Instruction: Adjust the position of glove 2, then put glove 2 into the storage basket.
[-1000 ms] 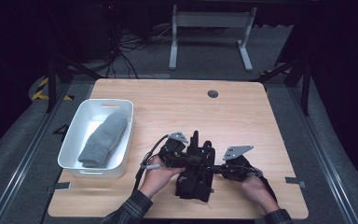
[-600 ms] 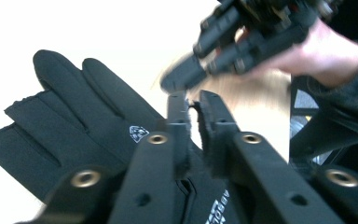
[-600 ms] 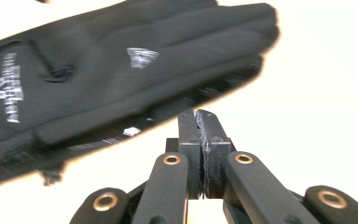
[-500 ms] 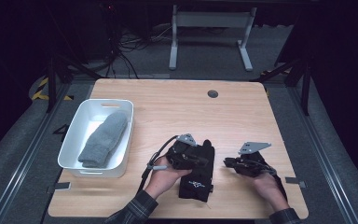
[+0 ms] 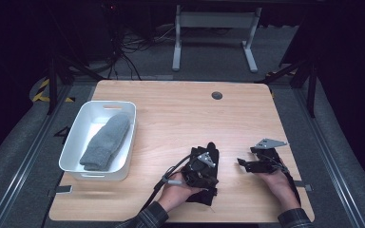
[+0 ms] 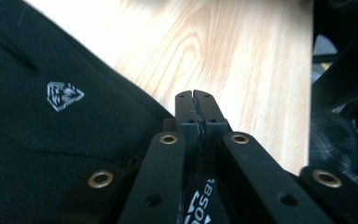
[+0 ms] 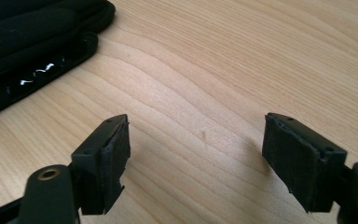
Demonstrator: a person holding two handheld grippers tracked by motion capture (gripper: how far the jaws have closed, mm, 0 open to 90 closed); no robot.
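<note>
A black glove (image 5: 210, 151) with a small white logo lies on the wooden table (image 5: 180, 114) near the front edge. My left gripper (image 5: 208, 180) rests on top of it, jaws pressed together on a thin black edge of the glove (image 6: 51, 116), as the left gripper (image 6: 196, 100) view shows up close. My right gripper (image 5: 241, 163) hovers to the right of the glove, apart from it. Its jaws have just been opening, and the right gripper (image 7: 196, 140) now stands wide over bare wood with nothing between the pads. The glove (image 7: 28, 28) lies ahead and to its left.
A white bin (image 5: 123, 137) at the table's left holds a grey knitted mitten (image 5: 105, 140). A round cable hole (image 5: 216, 95) sits near the far edge. A table frame stands on the floor beyond.
My right gripper has let go of the glove, drawn off to the right and opened. My left gripper has pulled the glove slightly left and toward the front edge, still shut on it.
</note>
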